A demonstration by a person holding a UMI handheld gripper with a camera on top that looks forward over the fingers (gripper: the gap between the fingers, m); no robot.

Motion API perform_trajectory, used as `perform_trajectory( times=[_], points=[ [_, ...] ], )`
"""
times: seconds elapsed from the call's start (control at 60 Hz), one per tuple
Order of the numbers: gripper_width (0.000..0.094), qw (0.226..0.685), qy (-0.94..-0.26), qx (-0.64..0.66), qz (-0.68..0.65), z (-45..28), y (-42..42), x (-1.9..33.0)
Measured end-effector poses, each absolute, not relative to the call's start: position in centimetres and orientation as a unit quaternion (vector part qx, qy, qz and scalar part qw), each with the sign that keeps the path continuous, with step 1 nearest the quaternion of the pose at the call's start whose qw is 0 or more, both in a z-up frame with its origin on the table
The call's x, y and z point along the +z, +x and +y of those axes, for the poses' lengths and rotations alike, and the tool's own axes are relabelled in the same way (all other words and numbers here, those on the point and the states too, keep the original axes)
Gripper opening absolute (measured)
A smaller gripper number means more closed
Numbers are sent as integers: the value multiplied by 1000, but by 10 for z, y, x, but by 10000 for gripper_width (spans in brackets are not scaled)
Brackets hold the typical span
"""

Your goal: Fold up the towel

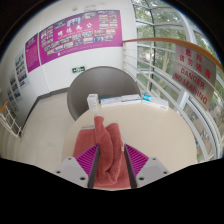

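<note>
Both tongs [111, 160] pinch towel [104, 140] aloft.

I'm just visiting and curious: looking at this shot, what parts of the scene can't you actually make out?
- Gripper view: the near end of the towel is hidden by the hand-held gripper and its fingers, so the grip is unclear.
- Gripper view: the posters on the far wall are too small to read.
- Gripper view: the things on the white table beyond the towel are too small to identify.
</note>
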State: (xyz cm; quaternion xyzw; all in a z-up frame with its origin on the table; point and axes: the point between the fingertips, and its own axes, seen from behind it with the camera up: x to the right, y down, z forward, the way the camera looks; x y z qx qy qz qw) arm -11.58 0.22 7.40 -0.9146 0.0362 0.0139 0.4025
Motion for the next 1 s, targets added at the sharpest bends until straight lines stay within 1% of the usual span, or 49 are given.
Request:
perform_trajectory(
  times=[0.017, 0.033, 0.067, 0.1, 0.117, 0.217, 0.333, 0.55, 0.667, 0.767, 1.0],
  points=[
    [565, 397, -917, 4, 39, -6, -101, 63],
    [650, 391, -920, -5, 41, -9, -91, 62],
    [781, 384, -922, -19, 45, -14, -72, 58],
    [854, 381, -923, -26, 43, -18, -56, 56],
    [863, 380, -924, -31, 42, -17, -44, 52],
    [855, 382, -922, -53, 27, -33, -18, 53],
    [856, 387, -921, -42, 18, -47, -16, 70],
    [860, 423, -906, -35, 2, -88, -48, 138],
    [857, 442, -897, -33, 0, -127, -73, 174],
    [862, 449, -893, -36, 0, -173, -94, 200],
    [859, 446, -895, -34, -1, -267, -131, 225]
  ],
)
